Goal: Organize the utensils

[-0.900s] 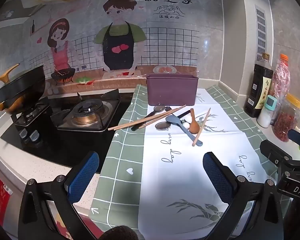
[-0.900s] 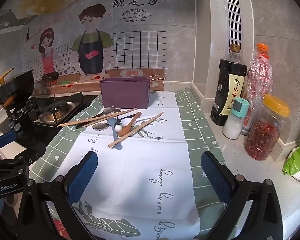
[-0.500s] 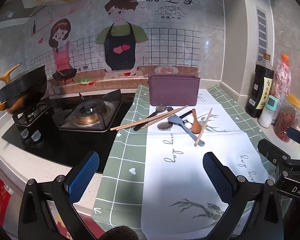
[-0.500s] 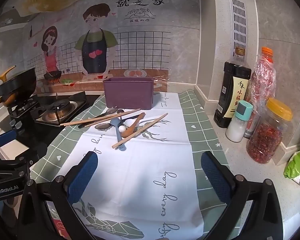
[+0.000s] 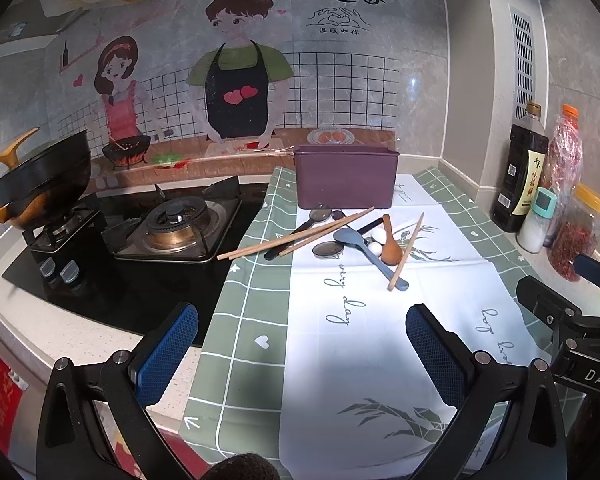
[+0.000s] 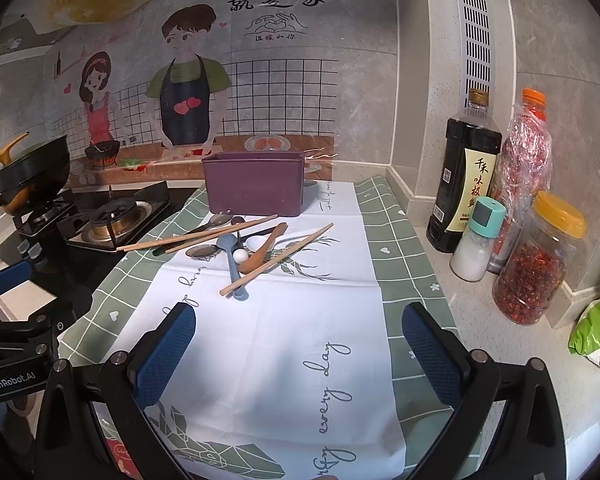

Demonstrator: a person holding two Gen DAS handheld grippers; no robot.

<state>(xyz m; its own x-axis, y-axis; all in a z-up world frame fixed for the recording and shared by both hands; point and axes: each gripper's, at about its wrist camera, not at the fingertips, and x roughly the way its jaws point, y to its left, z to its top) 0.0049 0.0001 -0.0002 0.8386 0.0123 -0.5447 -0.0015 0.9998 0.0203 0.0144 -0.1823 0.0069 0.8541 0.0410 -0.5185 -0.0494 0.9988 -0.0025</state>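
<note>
- Speckled countertop [image 6: 440, 280] carries a green-and-white checked cloth [image 6: 400, 256].
- Gas stove [image 5: 176, 228] sits left.
- Soy-sauce bottle [image 6: 466, 176], salt shaker [image 6: 476, 240], chilli jar [image 6: 540, 264] stand right.

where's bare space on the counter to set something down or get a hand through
Free: the white cloth between the utensil pile and both open grippers, left and right; also the green checks right of the pile. Crowded: the pile before the purple box, and the jars and bottles along the right wall.
</note>
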